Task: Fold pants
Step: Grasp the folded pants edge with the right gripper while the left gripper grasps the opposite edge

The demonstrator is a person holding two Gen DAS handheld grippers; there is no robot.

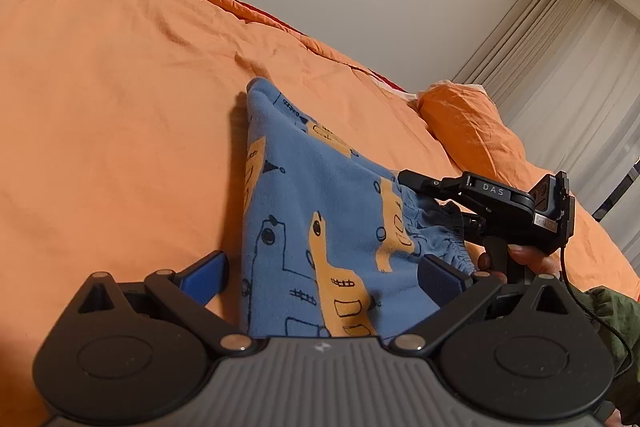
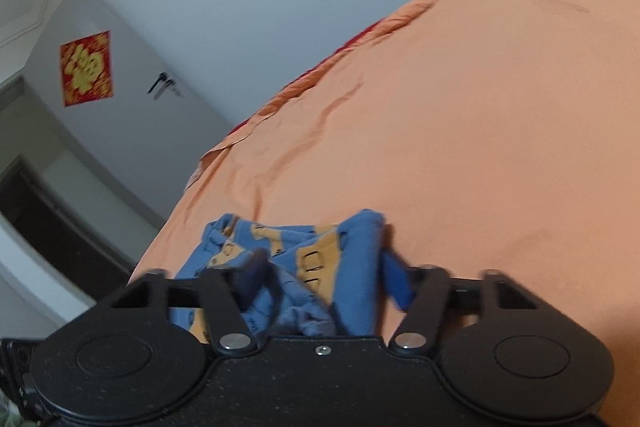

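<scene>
Straddling the near end of the pants [image 1: 320, 227], the left gripper [image 1: 324, 279] has its blue pads spread wide: one pad sits on bare bedsheet [image 1: 120, 107] just off the cloth's left edge, the other over the cloth near the gathered waistband [image 1: 444, 251]. Nothing pinched there.

Right gripper [image 2: 320, 279] has its jaws partway in, a bunched wad of the blue fabric [image 2: 304, 259] filling the gap. Both pads look pressed against it, so I read a grip on the waistband end, though motion blur softens the contact line. In the left wrist view the same tool [image 1: 480, 203] comes in from the right, the person's hand [image 1: 520, 259] on its handle.

Key relation: the pants lie flat on the orange bed with their long axis running away from the left gripper toward the far end [image 1: 264, 91], near the middle of the bed. The waistband lies toward the right side, so the right hand is nearer it; the left is nearer the long left edge. A pillow [image 1: 472, 131] sits well apart, beyond.

Likely next the left needs its own pinch before any fold across.
</scene>
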